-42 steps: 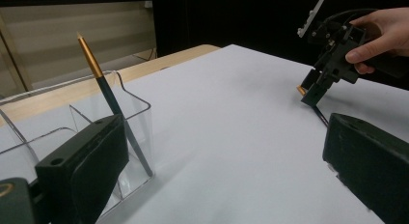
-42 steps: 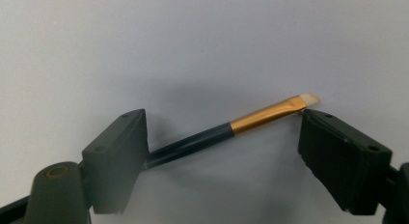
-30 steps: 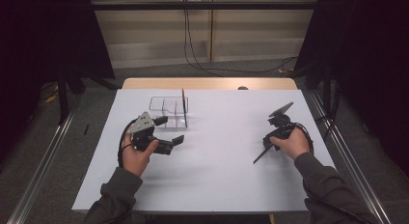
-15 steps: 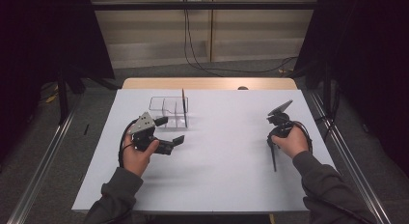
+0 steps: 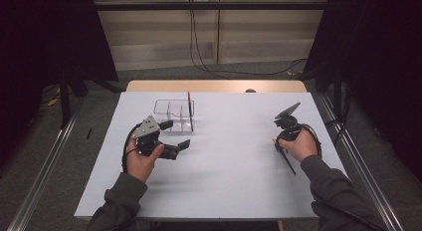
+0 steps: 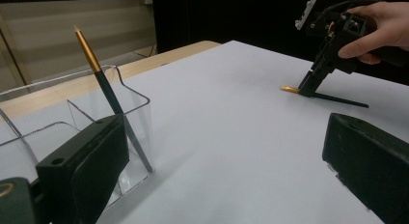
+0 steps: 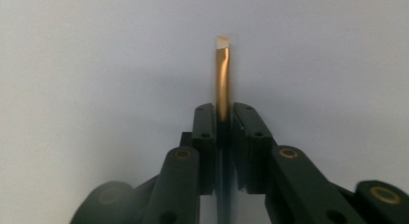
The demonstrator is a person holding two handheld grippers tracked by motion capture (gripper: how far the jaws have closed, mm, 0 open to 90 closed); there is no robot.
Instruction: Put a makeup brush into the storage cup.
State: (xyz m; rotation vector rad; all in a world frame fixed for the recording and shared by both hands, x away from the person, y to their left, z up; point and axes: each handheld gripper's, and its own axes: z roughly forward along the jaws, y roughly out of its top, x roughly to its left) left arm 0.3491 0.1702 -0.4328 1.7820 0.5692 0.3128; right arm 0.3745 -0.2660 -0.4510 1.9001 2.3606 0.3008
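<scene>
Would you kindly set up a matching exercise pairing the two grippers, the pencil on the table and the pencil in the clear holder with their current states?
Things:
1. left gripper
2. right gripper
3. pencil on the table
4. pencil in the clear holder

States:
A. leans inside a clear compartment
B. jaws wide apart, nothing between them
C. lies on the white table, pinched near its gold end
D. jaws closed on a pencil

Pairs: 1-B, 2-D, 3-C, 4-A
</scene>
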